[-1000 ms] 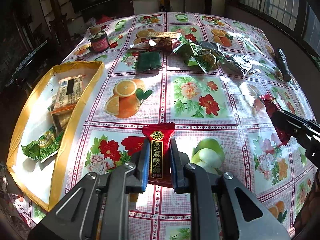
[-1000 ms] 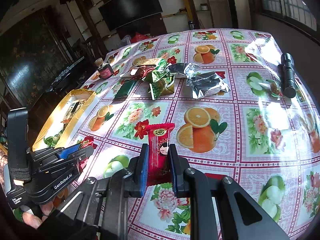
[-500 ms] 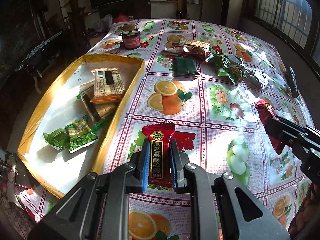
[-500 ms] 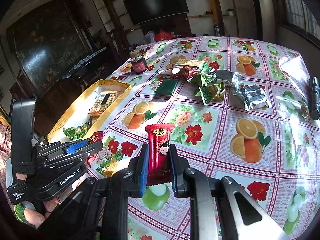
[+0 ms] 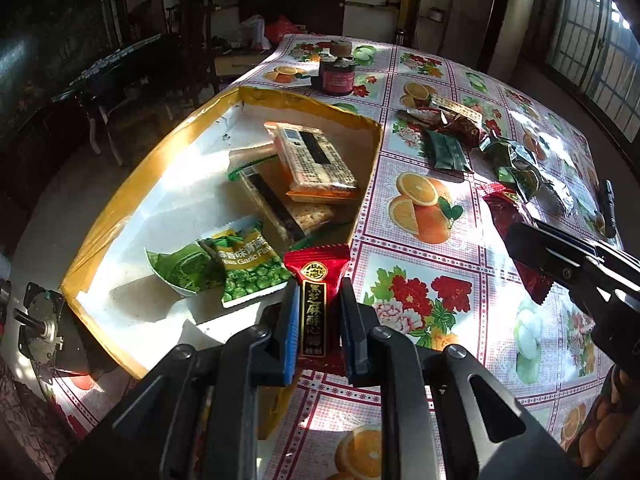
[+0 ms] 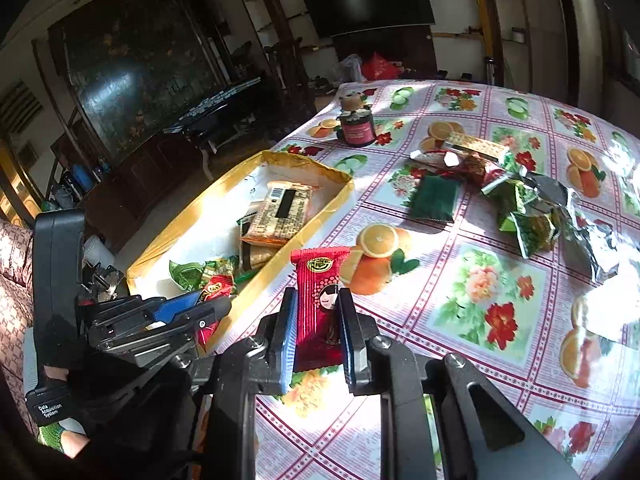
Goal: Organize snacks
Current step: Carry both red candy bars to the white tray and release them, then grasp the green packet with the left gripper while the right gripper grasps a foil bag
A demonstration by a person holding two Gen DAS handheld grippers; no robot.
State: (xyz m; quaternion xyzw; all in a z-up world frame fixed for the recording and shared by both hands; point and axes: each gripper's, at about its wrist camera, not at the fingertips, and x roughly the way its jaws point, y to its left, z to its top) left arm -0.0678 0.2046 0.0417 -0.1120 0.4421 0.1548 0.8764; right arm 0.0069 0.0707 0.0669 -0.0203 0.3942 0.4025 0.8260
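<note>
the red foil snack bar with a black and gold label [image 5: 314,300] is pinched upright between the blue pads of the left hand-held gripper [image 5: 319,322], which is closed tight on the wrapper's lower half; the crimped top sticks out beyond the fingertips. it hangs over the near corner of the yellow-rimmed white cardboard box [image 5: 372,160], just at the rim and not clearly inside. the red foil snack bar printed with a cartoon face [image 6: 319,304] is clamped the same way in the right hand-held gripper [image 6: 318,326], also shut on it, and it sits over the floral plastic-covered tabletop [image 6: 460,280] just outside the box wall.

the likely trouble is a release too early: either bar could strike the box rim and tip out onto the tabletop, or off the table edge near the left side. the slick wrappers are held only by their lower part, so a quick swing might let one slip or twist. the two hand-held grippers are close together at the same corner, so they may knock each other. the box already holds a green garlic pea packet [image 5: 244,264] and stacked orange cracker packs [image 5: 316,160], so a dropped bar could land on top and slide.
</note>
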